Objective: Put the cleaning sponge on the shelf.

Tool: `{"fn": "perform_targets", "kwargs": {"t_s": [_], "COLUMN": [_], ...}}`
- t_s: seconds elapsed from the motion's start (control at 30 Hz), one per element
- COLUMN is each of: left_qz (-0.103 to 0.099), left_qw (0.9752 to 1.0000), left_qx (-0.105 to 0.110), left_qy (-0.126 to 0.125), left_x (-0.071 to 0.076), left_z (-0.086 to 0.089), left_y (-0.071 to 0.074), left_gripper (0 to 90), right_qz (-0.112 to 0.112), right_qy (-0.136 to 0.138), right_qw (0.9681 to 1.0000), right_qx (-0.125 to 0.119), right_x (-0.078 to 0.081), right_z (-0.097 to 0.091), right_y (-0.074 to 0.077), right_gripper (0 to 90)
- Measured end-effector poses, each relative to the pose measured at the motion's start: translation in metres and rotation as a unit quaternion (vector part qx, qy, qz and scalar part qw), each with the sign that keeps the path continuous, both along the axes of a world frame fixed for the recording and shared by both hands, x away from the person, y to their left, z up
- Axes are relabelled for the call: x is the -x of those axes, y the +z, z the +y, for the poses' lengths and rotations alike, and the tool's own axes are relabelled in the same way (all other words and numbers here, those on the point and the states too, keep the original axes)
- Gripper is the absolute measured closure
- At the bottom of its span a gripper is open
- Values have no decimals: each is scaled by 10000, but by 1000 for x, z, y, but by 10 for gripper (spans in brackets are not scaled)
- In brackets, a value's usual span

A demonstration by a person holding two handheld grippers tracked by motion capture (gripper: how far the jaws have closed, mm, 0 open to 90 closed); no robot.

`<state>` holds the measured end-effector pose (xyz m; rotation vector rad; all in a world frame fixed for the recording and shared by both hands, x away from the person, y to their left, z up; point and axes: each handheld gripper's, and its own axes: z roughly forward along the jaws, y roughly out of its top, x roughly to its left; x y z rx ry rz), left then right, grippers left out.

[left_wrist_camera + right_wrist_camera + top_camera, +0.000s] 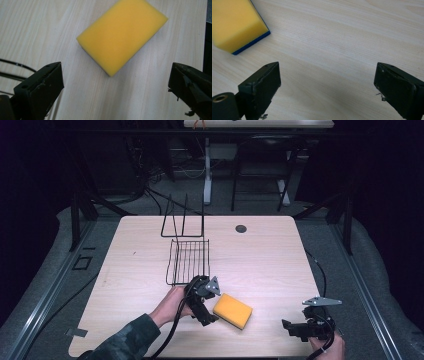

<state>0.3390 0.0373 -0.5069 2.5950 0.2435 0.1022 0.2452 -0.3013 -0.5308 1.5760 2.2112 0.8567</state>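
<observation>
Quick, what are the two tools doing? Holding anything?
Left tool: open, empty, aimed at the sponge.
Right tool: open, empty, over bare table.

Overhead light is falling on the table (150, 250) alone; the room around it is sinking into near-black with a faint purple cast at the frame edges. High view is looking soft and low in detail. The wire rack (189, 261) is throwing only thin, faint shadows.

Left gripper view: the sponge (122, 33) is glowing evenly, no glare, casting a narrow dark shadow along its lower edge; jaws are blurring slightly at close range.

Right gripper view: wood grain is reading sharp; soft shadow is pooling between the jaws; the sponge's (235, 23) yellow is running slightly overexposed.
</observation>
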Motion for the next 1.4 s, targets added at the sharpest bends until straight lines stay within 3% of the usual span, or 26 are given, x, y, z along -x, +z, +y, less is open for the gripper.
{"fn": "perform_targets", "kwargs": {"t_s": [0.43,0.73,1.27,1.4], "left_qz": [0,-14,140,227], "left_qw": [9988,9979,9969,9964], "left_qx": [-254,-226,-328,-342], "left_qy": [-423,-608,-705,-747], "left_x": [-19,-21,-26,-26], "left_z": [-27,-41,-47,-46], "left_y": [-23,-28,-37,-37], "left_gripper": [0,0,1,47], "right_qz": [67,15,33,37], "right_qy": [42,2,23,21], "right_qw": [10000,9999,9999,9999], "right_qx": [-15,-100,-127,-126], "right_x": [-1,0,0,0], "right_z": [0,-1,-2,-2], "right_y": [-1,0,-1,-1], "right_gripper": [76,71,71,71]}}
